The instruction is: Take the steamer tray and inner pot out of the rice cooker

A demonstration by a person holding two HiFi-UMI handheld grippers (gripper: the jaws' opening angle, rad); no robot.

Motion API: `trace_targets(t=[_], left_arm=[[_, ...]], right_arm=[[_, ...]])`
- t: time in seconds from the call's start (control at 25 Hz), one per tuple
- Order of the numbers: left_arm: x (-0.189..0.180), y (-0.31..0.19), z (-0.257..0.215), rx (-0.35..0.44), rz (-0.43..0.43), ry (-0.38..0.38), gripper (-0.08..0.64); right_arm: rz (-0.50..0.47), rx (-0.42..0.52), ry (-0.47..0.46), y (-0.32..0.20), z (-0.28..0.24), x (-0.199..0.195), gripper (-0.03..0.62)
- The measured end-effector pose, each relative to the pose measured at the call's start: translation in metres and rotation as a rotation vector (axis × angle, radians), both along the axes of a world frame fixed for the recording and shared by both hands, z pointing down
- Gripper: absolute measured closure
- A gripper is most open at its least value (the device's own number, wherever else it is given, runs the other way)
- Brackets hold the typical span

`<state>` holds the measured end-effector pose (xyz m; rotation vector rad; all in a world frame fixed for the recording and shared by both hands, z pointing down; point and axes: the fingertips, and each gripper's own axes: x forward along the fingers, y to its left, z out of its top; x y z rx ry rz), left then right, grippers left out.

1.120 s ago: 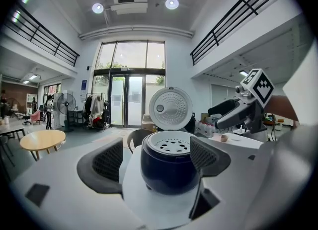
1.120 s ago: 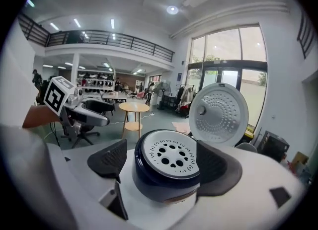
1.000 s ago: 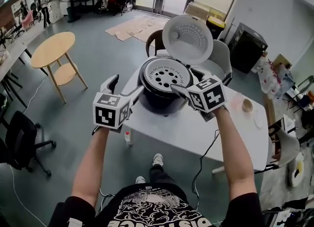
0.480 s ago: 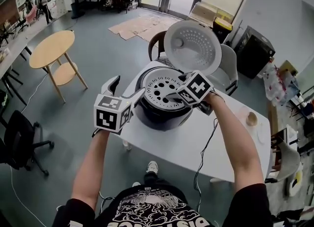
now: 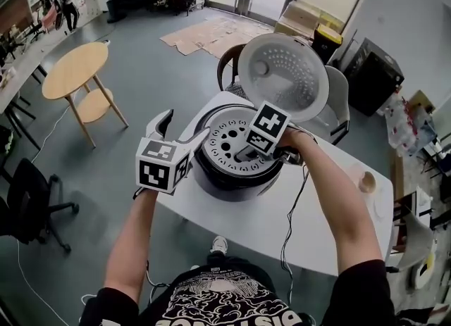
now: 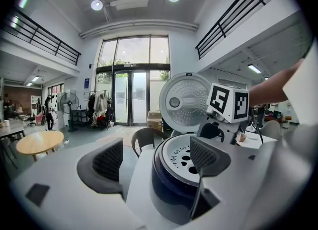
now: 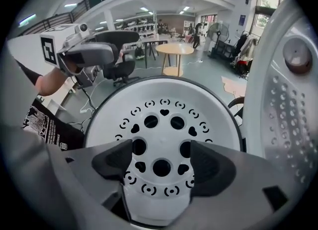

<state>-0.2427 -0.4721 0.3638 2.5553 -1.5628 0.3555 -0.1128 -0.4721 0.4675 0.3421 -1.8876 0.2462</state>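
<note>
A black rice cooker [image 5: 232,173] stands on a white table [image 5: 282,212] with its lid [image 5: 285,78] swung up. The white steamer tray [image 5: 225,141], pierced with round and heart-shaped holes, sits in its mouth. My right gripper [image 5: 244,154] points steeply down over the tray's near-right part. Its jaws have just been closing and still stand open, with nothing pinched. In the right gripper view the tray [image 7: 159,119] fills the space under the right gripper [image 7: 161,162]. My left gripper [image 5: 184,126] hovers open beside the cooker's left rim, apart from it. From the left gripper [image 6: 156,157] the cooker [image 6: 174,194] shows ahead.
A round wooden table [image 5: 74,71] stands on the floor at the left, and a black office chair [image 5: 28,205] nearer me. A dark chair [image 5: 227,71] sits behind the cooker. A small cup [image 5: 366,180] rests at the table's right end. A cable [image 5: 294,208] runs across the table.
My right gripper has swung from the cooker's near right side to over the steamer tray and tipped downward. The left gripper has shifted a little toward the cooker's left rim.
</note>
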Motion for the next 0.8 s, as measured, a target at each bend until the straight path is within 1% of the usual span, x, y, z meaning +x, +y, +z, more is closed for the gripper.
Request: trace_targets(t=[0.12,0.32,0.56,0.8], left_arm=[[0.004,-0.005,0.002,0.0,0.005,-0.004,0.152],[0.008,-0.008,0.006,-0.001,0.01,-0.012,0.152],[0.008,-0.009,0.013,-0.004,0.007,-0.017,0.152],[-0.001,-0.002,0.004,-0.01,0.001,-0.023,0.152]], right_arm=[[-0.013,-0.021,0.04,0.0,0.01,0.001,0.213],[-0.001,-0.052,0.084,-0.002,0.021,0.0,0.216],[0.009,-0.058,0.15,-0.005,0.034,0.003,0.262],[-0.01,-0.06,0.177,-0.002,0.022,0.001,0.292]])
